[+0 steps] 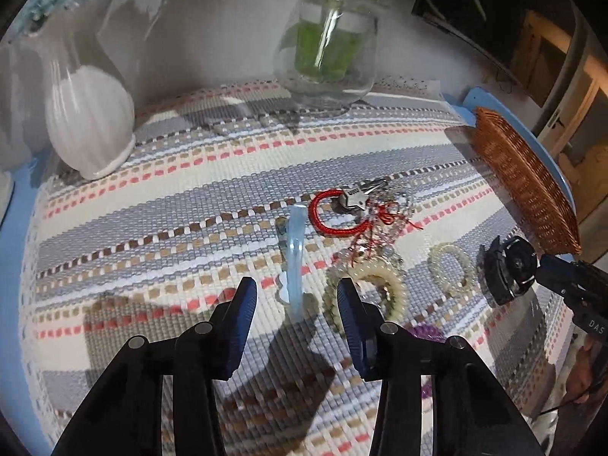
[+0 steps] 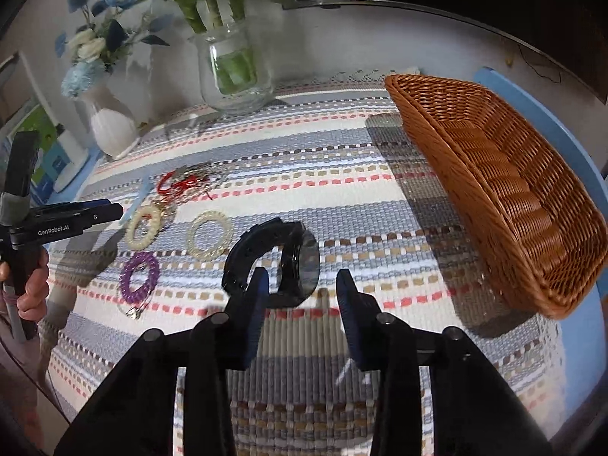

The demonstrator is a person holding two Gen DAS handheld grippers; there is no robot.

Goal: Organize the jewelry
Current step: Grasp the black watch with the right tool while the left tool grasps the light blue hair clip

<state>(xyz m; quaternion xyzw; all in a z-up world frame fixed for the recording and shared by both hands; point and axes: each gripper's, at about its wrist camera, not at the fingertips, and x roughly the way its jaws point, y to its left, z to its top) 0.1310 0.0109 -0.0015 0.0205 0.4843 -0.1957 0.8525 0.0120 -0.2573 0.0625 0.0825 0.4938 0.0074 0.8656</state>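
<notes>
Jewelry lies on a striped woven cloth (image 1: 190, 197). My left gripper (image 1: 296, 304) is open over a pale blue bangle (image 1: 295, 250) that stands on edge between its fingers. Next to it lie a cream bead bracelet (image 1: 383, 285), a red cord with keys (image 1: 342, 209), a clear yellowish bracelet (image 1: 452, 266) and a purple bracelet (image 2: 138, 273). My right gripper (image 2: 302, 296) is open around a black watch (image 2: 288, 258) on the cloth. The watch also shows in the left wrist view (image 1: 509, 269). A brown wicker basket (image 2: 505, 190) stands to the right.
A white vase (image 1: 87, 121) with blue flowers stands at the back left. A glass jar (image 1: 326, 45) with green stems stands at the back middle. The blue table edge (image 2: 532, 106) runs behind the basket.
</notes>
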